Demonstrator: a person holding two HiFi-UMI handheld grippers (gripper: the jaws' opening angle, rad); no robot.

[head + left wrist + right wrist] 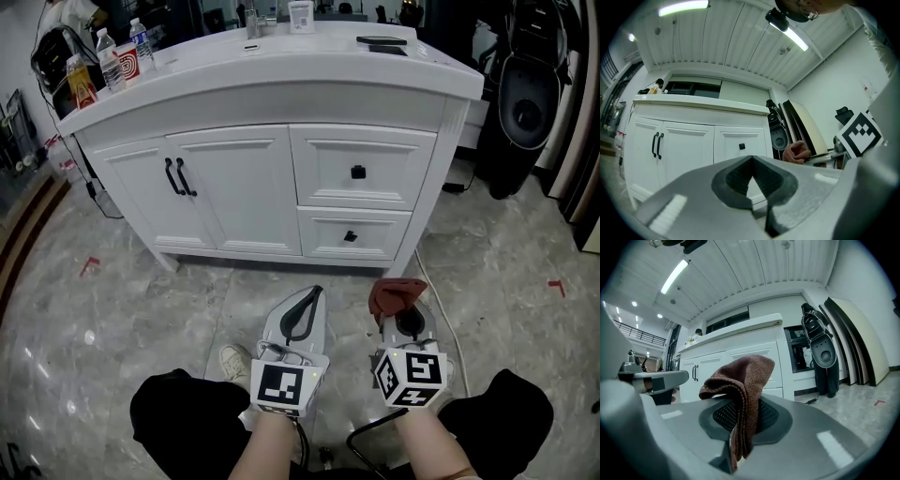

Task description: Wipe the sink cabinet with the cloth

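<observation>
The white sink cabinet (281, 187) stands ahead of me across the marble floor, with two doors on the left and two drawers on the right. My right gripper (401, 302) is held low in front of it, shut on a brown cloth (396, 293) that folds over the jaws. In the right gripper view the cloth (742, 377) drapes over the fingertips with the cabinet (740, 350) behind. My left gripper (312, 292) is beside it, shut and empty, tips touching. The left gripper view shows the cabinet (693, 140) and the cloth (796, 151) off to the right.
Bottles and a can (112, 61) stand on the counter's left end, a faucet (251, 23) and a dark flat object (382, 42) further back. A black appliance (525, 103) stands right of the cabinet. A cable (441, 309) runs over the floor. A shoe (234, 361) is below.
</observation>
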